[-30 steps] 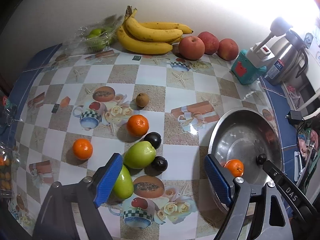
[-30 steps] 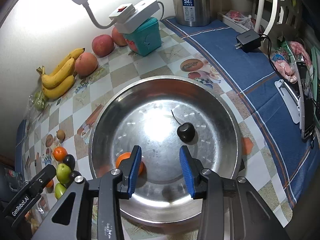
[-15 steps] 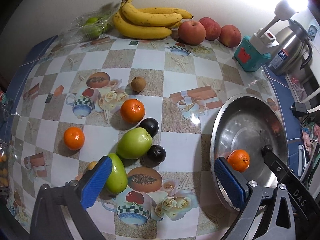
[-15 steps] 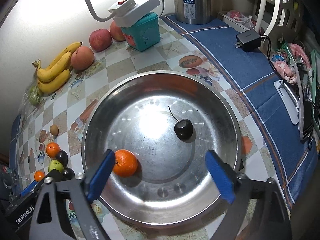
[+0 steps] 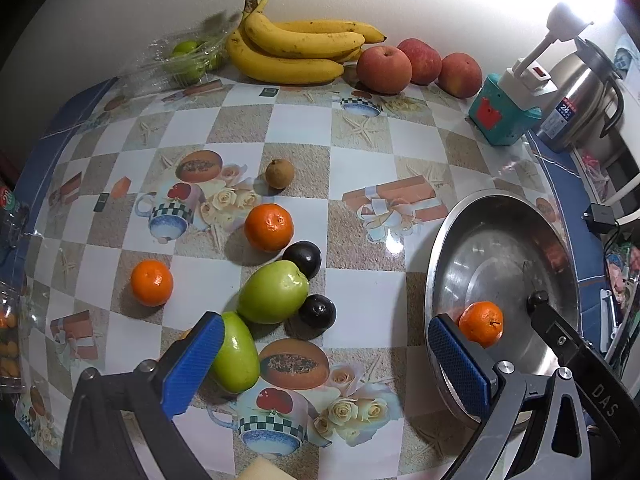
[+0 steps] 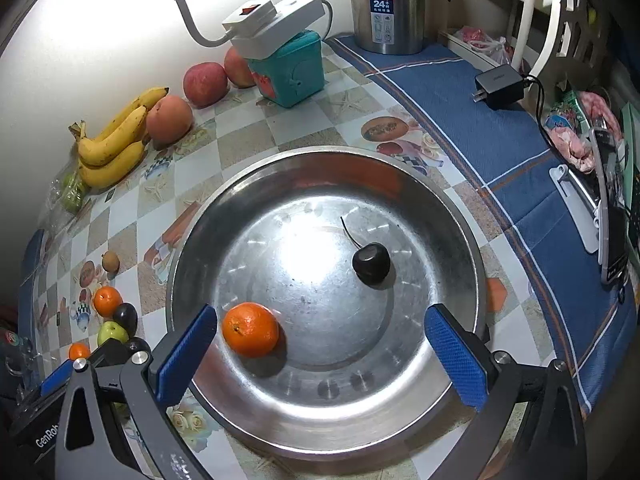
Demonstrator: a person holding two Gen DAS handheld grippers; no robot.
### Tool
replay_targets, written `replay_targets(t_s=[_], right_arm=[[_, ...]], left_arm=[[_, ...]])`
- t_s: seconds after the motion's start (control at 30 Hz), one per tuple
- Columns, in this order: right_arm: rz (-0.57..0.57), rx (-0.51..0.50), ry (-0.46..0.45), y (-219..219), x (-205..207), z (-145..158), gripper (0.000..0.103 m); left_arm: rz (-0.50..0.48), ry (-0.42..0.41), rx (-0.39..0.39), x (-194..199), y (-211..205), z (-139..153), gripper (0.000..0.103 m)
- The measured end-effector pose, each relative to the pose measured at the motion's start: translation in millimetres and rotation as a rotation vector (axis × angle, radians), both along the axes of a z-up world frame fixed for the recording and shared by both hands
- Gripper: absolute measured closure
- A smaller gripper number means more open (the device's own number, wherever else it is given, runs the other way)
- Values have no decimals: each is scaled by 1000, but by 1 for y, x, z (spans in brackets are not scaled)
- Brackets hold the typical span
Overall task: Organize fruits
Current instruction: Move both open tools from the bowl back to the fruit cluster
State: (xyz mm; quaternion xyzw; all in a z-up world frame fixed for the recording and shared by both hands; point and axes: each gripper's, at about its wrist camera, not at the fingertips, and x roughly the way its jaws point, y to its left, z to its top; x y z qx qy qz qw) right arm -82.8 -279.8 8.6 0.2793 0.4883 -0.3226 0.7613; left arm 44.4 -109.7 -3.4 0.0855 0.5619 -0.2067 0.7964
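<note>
A steel bowl (image 6: pixel 448 216) holds an orange (image 6: pixel 250 329) and a dark cherry (image 6: pixel 371 263); the bowl also shows in the left wrist view (image 5: pixel 444 256). My right gripper (image 6: pixel 320 356) is open and empty above the bowl's near rim, the orange by its left finger. My left gripper (image 5: pixel 326 360) is open and empty over loose fruit on the table: two green fruits (image 5: pixel 274 297) (image 5: pixel 236 354), two dark plums (image 5: pixel 303 258) (image 5: pixel 318 311), two oranges (image 5: pixel 269 227) (image 5: pixel 152 283) and a small brown fruit (image 5: pixel 279 174).
Bananas (image 5: pixel 292 54), three red apples (image 5: pixel 384 69) and a bag of green fruit (image 5: pixel 188 62) lie along the back wall. A teal box (image 5: pixel 502 116) with a lamp, a steel kettle (image 6: pixel 386 4) and a charger (image 6: pixel 500 88) stand to the right.
My right gripper opened wide and let go of the orange, which now lies in the bowl. My left gripper drew back a little from the fruit.
</note>
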Motion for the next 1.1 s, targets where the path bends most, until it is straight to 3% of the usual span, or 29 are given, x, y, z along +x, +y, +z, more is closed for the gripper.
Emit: replay_targets(t_s=[0.4, 0.67, 0.87, 1.1], right_arm=[[10, 15, 12, 4, 3, -5, 0], [58, -11, -18, 19, 13, 0, 0], [143, -24, -53, 42, 31, 3, 0], [269, 5, -80, 83, 60, 1, 0]], left_arm=[[10, -6, -30, 6, 15, 11, 0], [25, -109, 47, 22, 46, 24, 0], [34, -122, 59, 36, 69, 26, 0], [122, -90, 30, 56, 108, 22, 0]])
